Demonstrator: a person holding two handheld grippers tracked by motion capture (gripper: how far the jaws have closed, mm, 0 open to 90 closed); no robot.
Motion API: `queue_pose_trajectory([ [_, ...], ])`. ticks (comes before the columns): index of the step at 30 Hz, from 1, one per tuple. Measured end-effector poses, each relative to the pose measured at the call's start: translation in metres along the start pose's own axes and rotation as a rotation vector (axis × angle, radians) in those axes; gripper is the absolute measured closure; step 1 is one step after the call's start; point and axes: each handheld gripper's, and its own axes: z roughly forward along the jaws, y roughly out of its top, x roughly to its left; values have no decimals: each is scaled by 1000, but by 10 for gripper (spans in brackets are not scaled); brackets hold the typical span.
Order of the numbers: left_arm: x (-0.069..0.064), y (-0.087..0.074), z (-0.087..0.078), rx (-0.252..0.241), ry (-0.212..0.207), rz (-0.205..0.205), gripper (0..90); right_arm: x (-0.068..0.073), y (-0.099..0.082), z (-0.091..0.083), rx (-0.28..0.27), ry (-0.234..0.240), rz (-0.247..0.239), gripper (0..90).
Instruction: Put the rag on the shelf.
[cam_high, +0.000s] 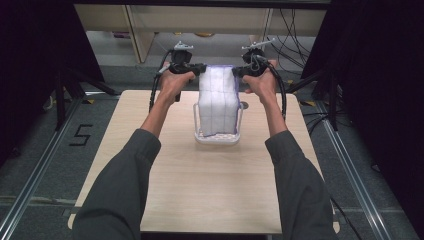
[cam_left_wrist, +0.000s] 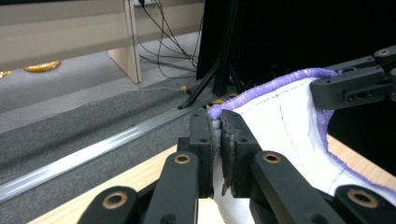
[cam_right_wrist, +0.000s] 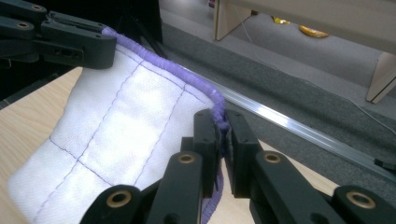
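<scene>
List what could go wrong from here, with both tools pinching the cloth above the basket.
1. Each tool grips only the purple hem at a top corner: the left tool and right tool hold a thin edge, so a corner of the cloth might slip out.
2. The cloth's lower end sits in the small white basket; a pull could drag or tip that basket.
3. The hanging cloth could bunch on the basket rim and spill onto the table.

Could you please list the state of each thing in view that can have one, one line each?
White cloth: held up by its two top corners, stretched, its lower end hanging into the basket.
Basket: upright on the table, partly covered by the cloth.
Left gripper: shut on a purple-edged cloth corner.
Right gripper: shut on the other corner.
Table: bears the basket.
</scene>
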Motion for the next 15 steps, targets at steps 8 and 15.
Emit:
queue_pose_trajectory([
  [8, 4, -23, 16, 64, -9, -27, 829, -6, -19, 18, 75, 1, 38, 846],
  [15, 6, -36, 22, 136, -7, -12, 825, -7, -29, 32, 108, 7, 28, 843],
])
